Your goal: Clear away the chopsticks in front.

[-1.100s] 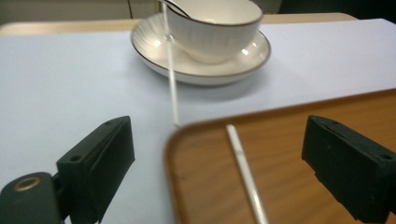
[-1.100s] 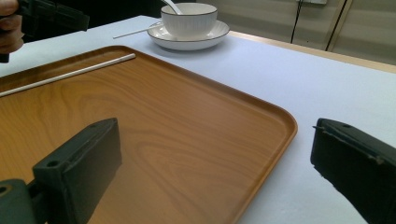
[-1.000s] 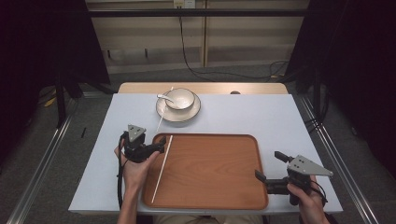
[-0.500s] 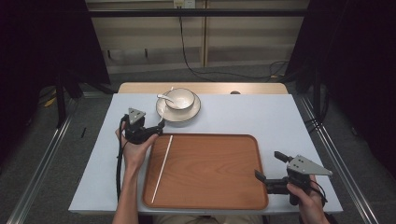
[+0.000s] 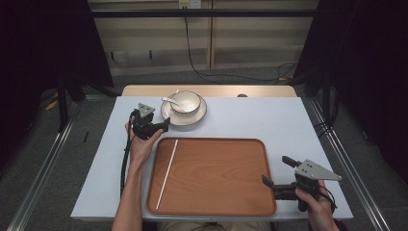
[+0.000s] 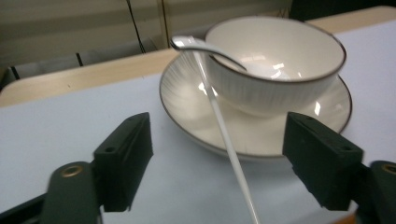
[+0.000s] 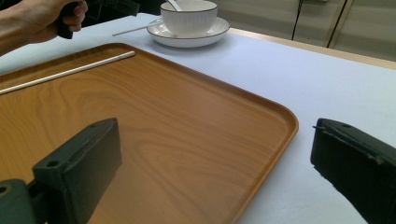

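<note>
A white bowl with a dark rim stands on a matching plate at the back of the table; a spoon leans on the bowl's rim. One white chopstick lies across the plate's edge and runs down between my left gripper's jaws. That left gripper is open, just left of the plate and aimed at it. A second chopstick lies on the wooden tray near its left side. My right gripper hovers open over the tray's right front corner, holding nothing.
The table has a pale blue top, bare to the right of the plate. A wooden strip runs along its far edge. Metal rails and dark curtains flank the table.
My left gripper has moved from the tray's left edge back toward the plate, and its open jaws now straddle the chopstick there. The right gripper has stayed put.
</note>
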{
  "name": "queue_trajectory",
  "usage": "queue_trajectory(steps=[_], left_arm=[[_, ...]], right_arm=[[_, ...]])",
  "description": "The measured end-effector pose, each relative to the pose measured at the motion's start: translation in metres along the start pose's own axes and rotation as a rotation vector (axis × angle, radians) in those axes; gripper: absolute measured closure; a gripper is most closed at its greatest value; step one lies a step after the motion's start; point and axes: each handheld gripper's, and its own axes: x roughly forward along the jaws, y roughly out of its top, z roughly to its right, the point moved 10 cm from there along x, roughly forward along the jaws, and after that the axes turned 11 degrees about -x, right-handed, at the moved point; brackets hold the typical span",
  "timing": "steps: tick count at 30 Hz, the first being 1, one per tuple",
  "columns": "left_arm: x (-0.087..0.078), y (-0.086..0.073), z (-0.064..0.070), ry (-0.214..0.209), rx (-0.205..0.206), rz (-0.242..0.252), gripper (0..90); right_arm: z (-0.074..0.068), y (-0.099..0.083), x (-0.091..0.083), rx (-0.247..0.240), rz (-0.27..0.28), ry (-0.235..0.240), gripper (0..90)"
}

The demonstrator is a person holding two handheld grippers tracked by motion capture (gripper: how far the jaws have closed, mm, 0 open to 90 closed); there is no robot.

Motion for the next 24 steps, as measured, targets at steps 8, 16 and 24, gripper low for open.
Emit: queue_trajectory(steps=[8,16,24], left_arm=[[0.019,0.006,0.000,-0.023,0.021,-0.071,40.4],[0.038,0.005,0.002,0.015,0.046,-0.109,55.1],[0.047,-0.005,0.002,-0.008,0.034,-0.156,64.0]], right_arm=[[0.000,0.000,0.000,-0.002,0.003,0.005,1.6],[0.001,0.000,-0.002,0.002,0.010,0.001,1.6],[0.002,0.000,-0.002,0.007,0.008,0.003,1.6]])
